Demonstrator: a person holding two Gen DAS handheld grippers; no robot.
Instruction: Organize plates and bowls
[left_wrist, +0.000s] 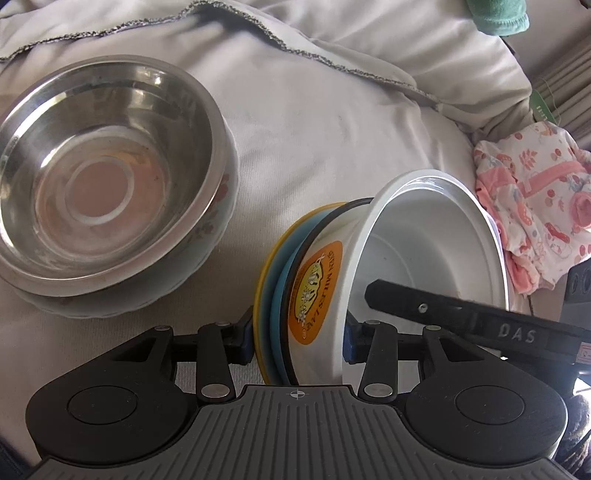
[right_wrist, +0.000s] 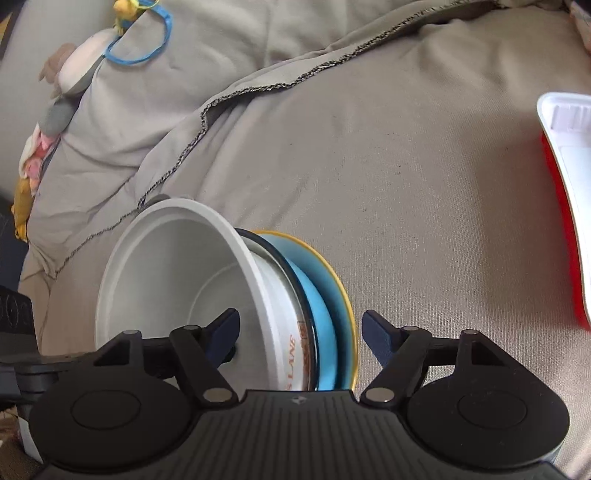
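On the left, a steel bowl (left_wrist: 103, 177) sits upright in a flowered dish (left_wrist: 225, 206) on the pale cloth (left_wrist: 332, 110). To its right, well apart, a stack of bowls (left_wrist: 321, 280) stands on its edge, the white one facing right. The left tool (left_wrist: 297, 336) is clenched on this stack, with the pads touching both sides. The right tool (right_wrist: 301, 328) is released: one finger is inside the white bowl, and the other is just beside the yellow rim.

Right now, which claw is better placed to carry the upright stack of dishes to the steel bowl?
Left, probably. The left claw has a pad against each side of the stack, and the steel bowl lies on its side. The right claw only straddles it, clear of the yellow plate.
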